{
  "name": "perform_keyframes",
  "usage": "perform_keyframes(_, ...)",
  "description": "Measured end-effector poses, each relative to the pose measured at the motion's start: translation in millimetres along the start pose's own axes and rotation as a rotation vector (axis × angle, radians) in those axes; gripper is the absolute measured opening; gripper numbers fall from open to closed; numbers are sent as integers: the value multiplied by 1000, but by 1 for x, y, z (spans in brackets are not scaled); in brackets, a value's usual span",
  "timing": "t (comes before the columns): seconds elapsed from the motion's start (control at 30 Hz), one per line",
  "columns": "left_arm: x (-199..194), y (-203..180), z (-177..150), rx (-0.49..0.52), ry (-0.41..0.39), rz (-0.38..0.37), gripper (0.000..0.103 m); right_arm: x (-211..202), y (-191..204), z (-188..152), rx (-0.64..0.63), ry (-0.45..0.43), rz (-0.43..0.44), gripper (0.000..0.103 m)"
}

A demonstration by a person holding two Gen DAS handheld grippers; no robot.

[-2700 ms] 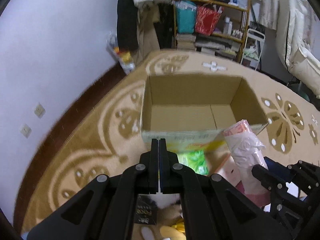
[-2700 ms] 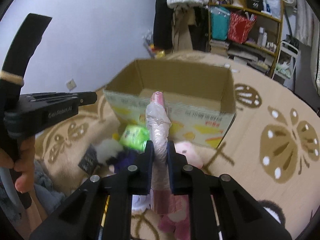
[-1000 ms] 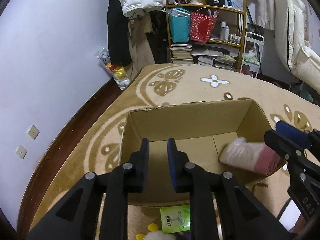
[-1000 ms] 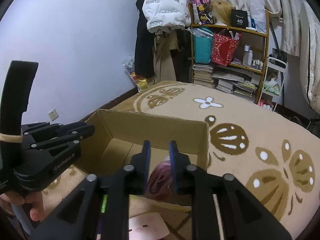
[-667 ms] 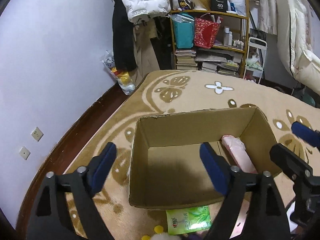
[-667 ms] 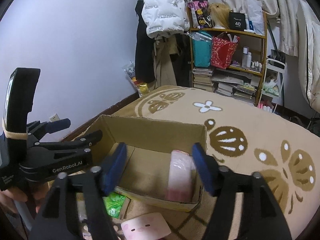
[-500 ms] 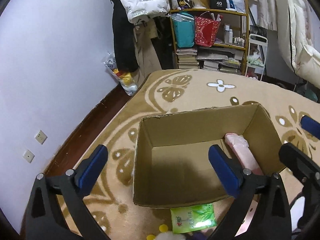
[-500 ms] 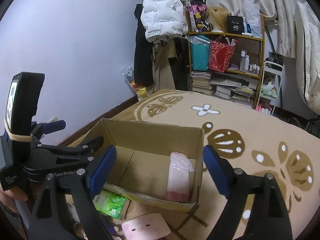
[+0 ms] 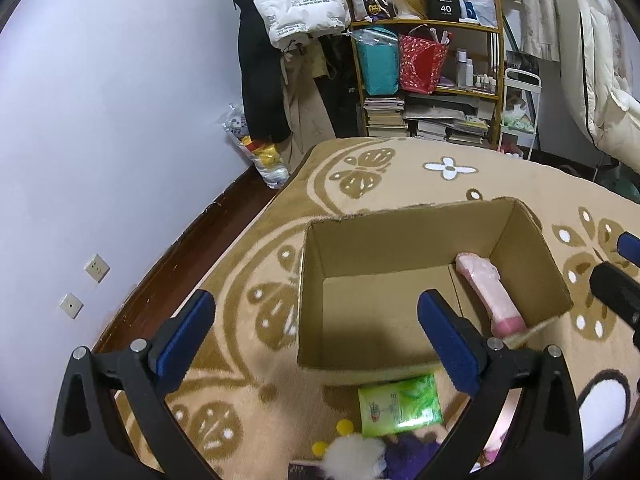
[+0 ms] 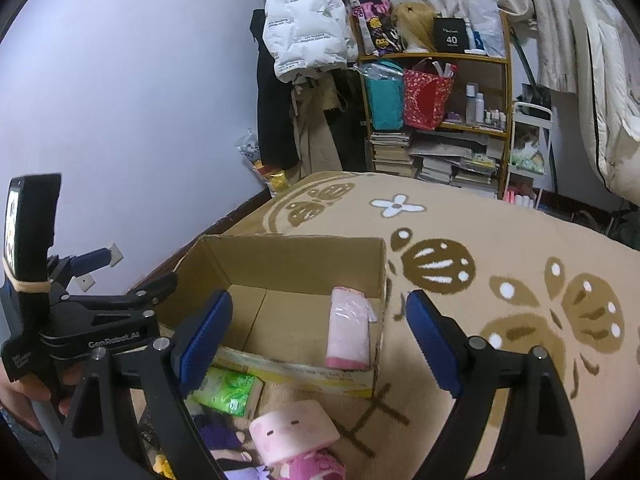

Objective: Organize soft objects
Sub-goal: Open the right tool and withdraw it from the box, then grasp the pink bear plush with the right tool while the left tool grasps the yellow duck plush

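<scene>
An open cardboard box [image 9: 400,236] [image 10: 288,252] stands on the patterned rug. A pink plastic-wrapped roll [image 9: 488,288] [image 10: 348,334] lies inside along its right wall. My left gripper [image 9: 316,340] is open and empty above the box's near edge; it also shows in the right wrist view [image 10: 120,280]. My right gripper [image 10: 320,340] is open and empty above the box. In front of the box lie a green tissue pack [image 9: 400,406] [image 10: 226,392], a pink plush toy [image 10: 296,440], and a white and purple plush [image 9: 380,456].
A purple wall [image 9: 100,120] with sockets runs on the left. A shelf [image 9: 432,80] with bags, books and bottles stands at the back, beside hanging coats [image 9: 280,60]. A plastic bag of toys [image 9: 260,156] sits in the corner. White bedding [image 9: 600,80] hangs on the right.
My right gripper carried the pink roll over the box, opened and left it inside. Both grippers opened wide and rose away from the box.
</scene>
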State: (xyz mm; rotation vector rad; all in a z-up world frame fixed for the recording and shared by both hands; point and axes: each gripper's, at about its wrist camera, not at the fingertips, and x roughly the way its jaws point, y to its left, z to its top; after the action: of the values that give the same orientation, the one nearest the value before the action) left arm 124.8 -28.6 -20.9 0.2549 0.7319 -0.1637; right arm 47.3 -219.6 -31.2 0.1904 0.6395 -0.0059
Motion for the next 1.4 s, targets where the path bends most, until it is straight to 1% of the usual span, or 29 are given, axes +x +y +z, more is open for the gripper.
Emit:
perform_keyframes(0.17, -14, 6, -11, -31, 23, -21, 100, -12, -4, -6, 10, 25, -1, 93)
perform_keyframes(0.33, -34, 1, -20, 0, 12, -14, 100, -20, -1, -16, 3, 53, -18, 93)
perform_keyframes(0.5, -47, -6, -34, 18, 37, -33, 100, -27, 4, -29, -10, 86, -10, 92)
perform_keyframes(0.57, -57, -12, -41, 39, 28, -25, 100, -29, 6, -33, -5, 98, 1, 92)
perform_keyframes(0.63, -64, -16, -45, 54, 28, -14, 100, -30, 7, -37, -4, 107, 2, 90)
perform_keyframes(0.7, -70, -19, -51, 58, 41, -15, 100, -31, 8, -39, -2, 119, 4, 86)
perform_keyframes(0.83, -73, -21, -63, 35, 72, -49, 100, -33, 6, -46, 13, 145, 10, 81)
perform_keyframes(0.9, -74, -23, -69, 36, 82, -48, 100, -31, 5, -51, 21, 167, 14, 76)
perform_keyframes(0.97, -74, -25, -74, 32, 87, -62, 100, -28, 4, -55, 23, 187, 16, 73)
perform_keyframes(1.03, -70, -28, -81, 32, 115, -86, 100, -24, 5, -60, 21, 211, 16, 71)
perform_keyframes(1.1, -67, -35, -87, 44, 138, -94, 100, -21, 6, -65, 19, 229, 14, 69)
perform_keyframes(1.17, -66, -39, -91, 51, 150, -111, 99, -19, 7, -70, 20, 244, 17, 68)
perform_keyframes(1.27, -63, -47, -98, 68, 176, -133, 92, -14, 9, -76, 14, 271, 15, 67)
perform_keyframes(1.37, -60, -51, -102, 76, 211, -150, 87, -8, 10, -82, 18, 306, 17, 62)
perform_keyframes(1.4, -59, -51, -104, 73, 220, -154, 84, -7, 9, -83, 21, 316, 17, 62)
